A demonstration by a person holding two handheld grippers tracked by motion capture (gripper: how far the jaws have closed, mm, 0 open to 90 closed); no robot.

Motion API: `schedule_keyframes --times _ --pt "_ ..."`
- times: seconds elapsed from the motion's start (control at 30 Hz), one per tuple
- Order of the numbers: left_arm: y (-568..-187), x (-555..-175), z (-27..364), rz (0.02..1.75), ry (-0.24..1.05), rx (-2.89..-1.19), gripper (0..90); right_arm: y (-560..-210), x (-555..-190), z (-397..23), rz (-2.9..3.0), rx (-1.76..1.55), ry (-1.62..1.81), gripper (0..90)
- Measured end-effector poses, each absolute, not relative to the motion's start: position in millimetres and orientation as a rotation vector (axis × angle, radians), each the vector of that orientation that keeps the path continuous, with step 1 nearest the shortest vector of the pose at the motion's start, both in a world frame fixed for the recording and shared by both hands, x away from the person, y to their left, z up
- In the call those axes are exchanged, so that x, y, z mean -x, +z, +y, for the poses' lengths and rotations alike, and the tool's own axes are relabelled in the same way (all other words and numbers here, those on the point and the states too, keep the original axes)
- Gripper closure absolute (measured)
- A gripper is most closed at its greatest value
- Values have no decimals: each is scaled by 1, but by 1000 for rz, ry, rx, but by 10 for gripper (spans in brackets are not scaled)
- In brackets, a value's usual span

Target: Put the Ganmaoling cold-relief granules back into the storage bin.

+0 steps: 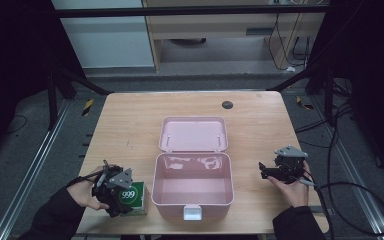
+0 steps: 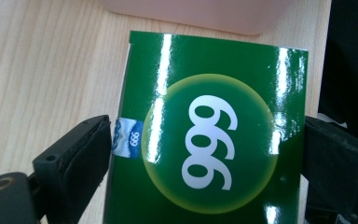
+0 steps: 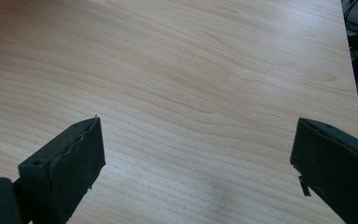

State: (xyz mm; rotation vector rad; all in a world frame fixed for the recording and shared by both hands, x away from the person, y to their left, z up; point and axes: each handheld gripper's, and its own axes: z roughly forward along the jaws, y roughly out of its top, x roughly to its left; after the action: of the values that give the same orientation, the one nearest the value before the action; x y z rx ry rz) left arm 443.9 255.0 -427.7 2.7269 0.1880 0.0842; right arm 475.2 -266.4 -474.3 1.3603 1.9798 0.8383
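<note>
A green box printed with a white "999" lies on the table's near left corner, just left of an open pink case. My left gripper stands open around the box, one jaw at each side. In the left gripper view the green box spans the gap between the jaws of the left gripper, and the pink case lies beyond it. My right gripper hovers open to the right of the case, over bare wood, nothing between the jaws of the right gripper.
The case's lid lies flat behind its base, and a white latch sticks out at the front. A small black disc is set in the wooden table near its far edge. Cables trail off the right side.
</note>
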Motion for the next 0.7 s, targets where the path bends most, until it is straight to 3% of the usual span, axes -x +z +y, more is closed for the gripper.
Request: schedule_keyframes --times 0.7 --pt "-442 -446 249 189 51 -2770 84 -478 -477 -263 2018 -1349 812 33"
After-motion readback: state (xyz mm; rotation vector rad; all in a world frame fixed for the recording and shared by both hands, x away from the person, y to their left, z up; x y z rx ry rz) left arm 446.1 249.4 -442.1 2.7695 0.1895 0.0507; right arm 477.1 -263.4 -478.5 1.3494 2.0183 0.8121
